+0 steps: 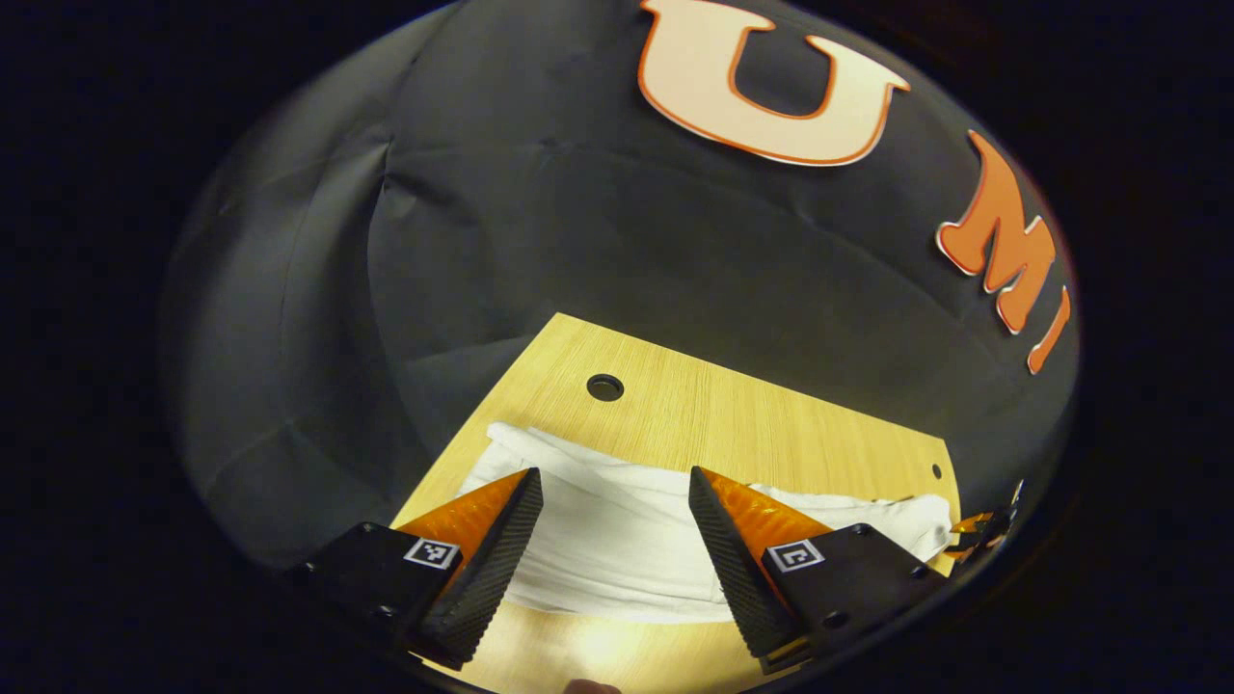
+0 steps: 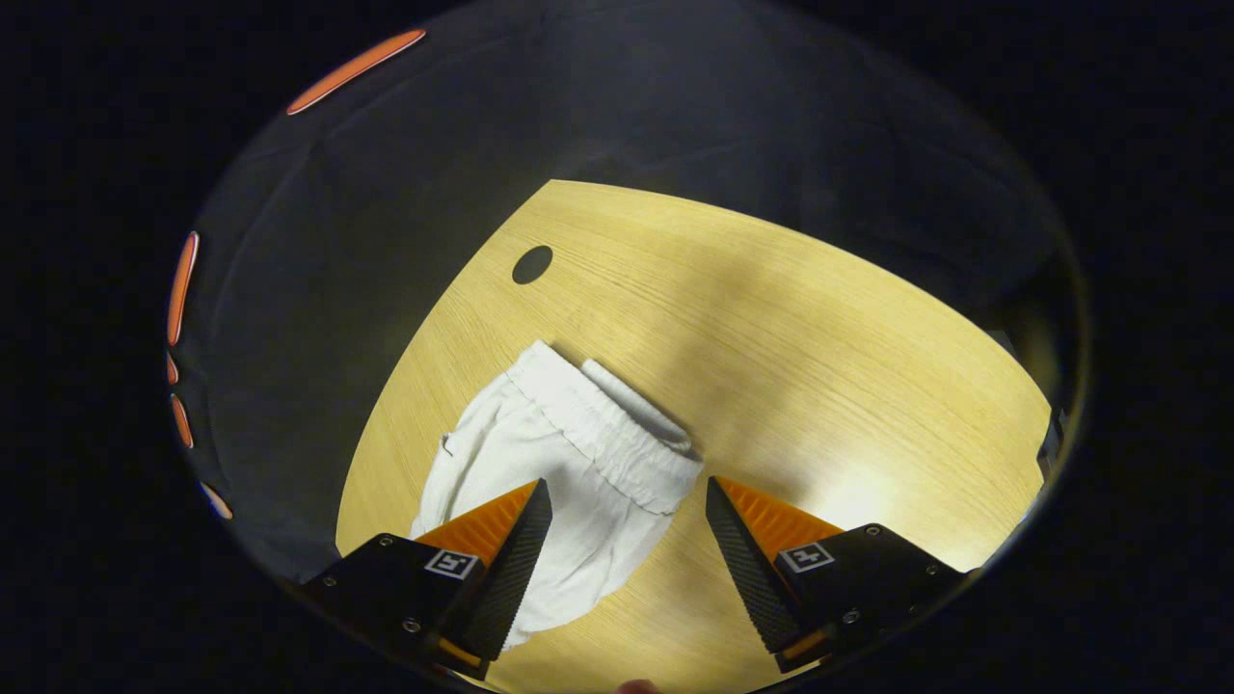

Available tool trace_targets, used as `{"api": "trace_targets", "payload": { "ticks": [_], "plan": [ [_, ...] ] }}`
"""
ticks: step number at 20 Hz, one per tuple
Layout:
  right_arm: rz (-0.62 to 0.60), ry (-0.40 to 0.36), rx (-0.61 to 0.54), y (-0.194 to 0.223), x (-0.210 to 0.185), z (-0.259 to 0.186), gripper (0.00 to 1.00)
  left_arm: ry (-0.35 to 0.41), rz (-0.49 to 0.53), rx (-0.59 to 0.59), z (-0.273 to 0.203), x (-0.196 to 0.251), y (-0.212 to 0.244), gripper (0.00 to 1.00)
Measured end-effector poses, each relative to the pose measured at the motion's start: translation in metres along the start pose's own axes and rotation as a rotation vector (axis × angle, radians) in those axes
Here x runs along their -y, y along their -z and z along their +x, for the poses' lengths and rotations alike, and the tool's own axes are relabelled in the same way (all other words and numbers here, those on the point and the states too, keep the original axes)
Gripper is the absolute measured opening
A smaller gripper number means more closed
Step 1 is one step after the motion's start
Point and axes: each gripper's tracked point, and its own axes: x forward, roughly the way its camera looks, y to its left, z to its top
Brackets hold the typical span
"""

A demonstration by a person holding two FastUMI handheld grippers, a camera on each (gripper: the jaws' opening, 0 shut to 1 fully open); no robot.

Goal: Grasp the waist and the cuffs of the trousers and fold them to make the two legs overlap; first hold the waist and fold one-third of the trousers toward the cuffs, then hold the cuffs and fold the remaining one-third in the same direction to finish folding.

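Both grippers, left (image 1: 615, 482) and right (image 2: 627, 492), fingers wide open, empty, hover above trousers (image 2: 569, 463) flat on table (image 2: 771, 318), ready for grasp.

The trousers (image 2: 540, 463) are running out of view behind the left finger (image 2: 501, 569), hiding the cuffs.

Dim booth, table (image 2: 771, 318) glare-lit with soft shadows, edges fisheye-warped.
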Motion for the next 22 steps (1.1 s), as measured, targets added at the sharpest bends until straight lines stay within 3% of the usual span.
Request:
{"api": "trace_targets", "payload": {
  "ticks": [6, 8, 10, 12, 13, 15, 18, 22],
  "plan": [
    [0.032, -0.001, 0.002, -0.004, -0.003, 0.02, 0.97, 0.019, 0.056, 0.043, -0.044, 0.024, 0.01, 1.0],
    [0.048, -0.004, 0.026, -0.012, -0.003, 0.025, 0.96, 0.062, 0.031, 0.06, -0.059, 0.037, 0.013, 1.0],
    [0.08, 0.0, 0.037, -0.017, 0.002, 0.028, 0.87, 0.07, 0.03, 0.086, -0.072, 0.04, 0.019, 1.0],
    [0.131, -0.009, 0.04, -0.017, 0.008, 0.033, 0.63, 0.057, 0.055, 0.108, -0.079, 0.046, 0.025, 1.0],
    [0.178, -0.037, 0.019, -0.016, 0.006, 0.036, 0.41, 0.05, 0.064, 0.107, -0.081, 0.05, 0.03, 1.0],
    [0.244, -0.087, 0.007, -0.017, 0.003, 0.038, 0.19, 0.037, 0.082, 0.098, -0.085, 0.055, 0.041, 1.0],
    [0.207, -0.121, 0.043, -0.02, 0.001, 0.028, 0.11, -0.001, 0.134, 0.081, -0.09, 0.055, 0.057, 1.0],
    [0.262, -0.185, 0.086, -0.03, -0.016, -0.004, 0.08, -0.015, 0.218, 0.072, -0.083, 0.06, 0.067, 1.0]
  ]
}}
